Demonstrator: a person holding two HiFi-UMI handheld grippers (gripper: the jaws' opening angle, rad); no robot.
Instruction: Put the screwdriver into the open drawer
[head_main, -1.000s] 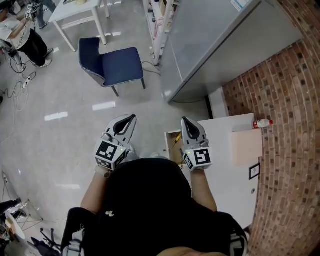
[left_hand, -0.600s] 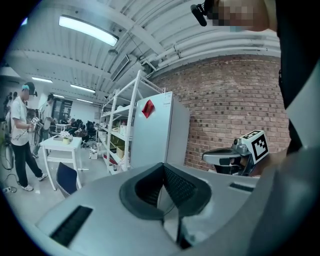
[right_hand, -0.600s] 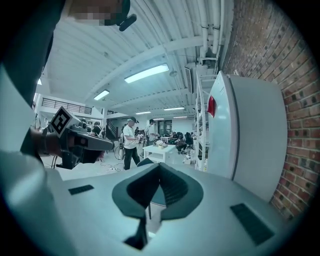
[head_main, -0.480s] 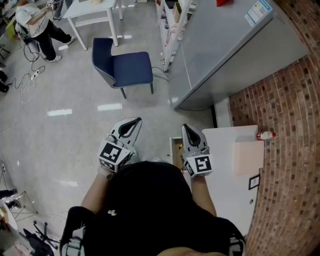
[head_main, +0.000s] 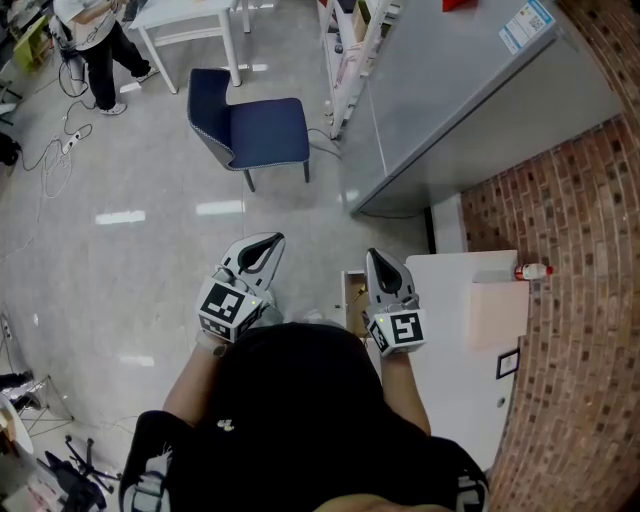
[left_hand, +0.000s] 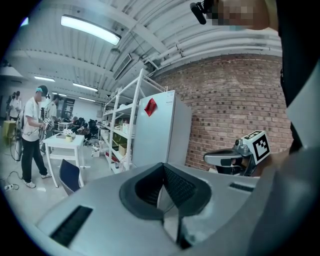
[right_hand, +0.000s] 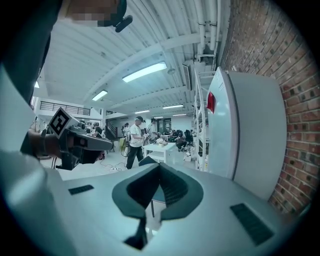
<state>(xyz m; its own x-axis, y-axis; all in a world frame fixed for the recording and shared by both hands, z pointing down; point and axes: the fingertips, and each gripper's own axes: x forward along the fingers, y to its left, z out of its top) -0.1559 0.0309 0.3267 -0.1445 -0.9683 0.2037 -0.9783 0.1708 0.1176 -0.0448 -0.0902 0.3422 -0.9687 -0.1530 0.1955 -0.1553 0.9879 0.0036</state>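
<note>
The open drawer (head_main: 352, 300) juts from the left side of the table (head_main: 450, 290), which stands against the brick wall (head_main: 580, 300). A bottle (head_main: 530, 271) sits on the table's far edge beside that wall. Beyond stands a refrigerator (head_main: 450, 90), shelving (head_main: 345, 40) at its left, and a chair (head_main: 250, 125) farther left.

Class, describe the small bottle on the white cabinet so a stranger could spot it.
Find the red brick wall on the right, then the white cabinet top against it. At its far corner by the bricks is a small white bottle, the only red-capped thing there.
</note>
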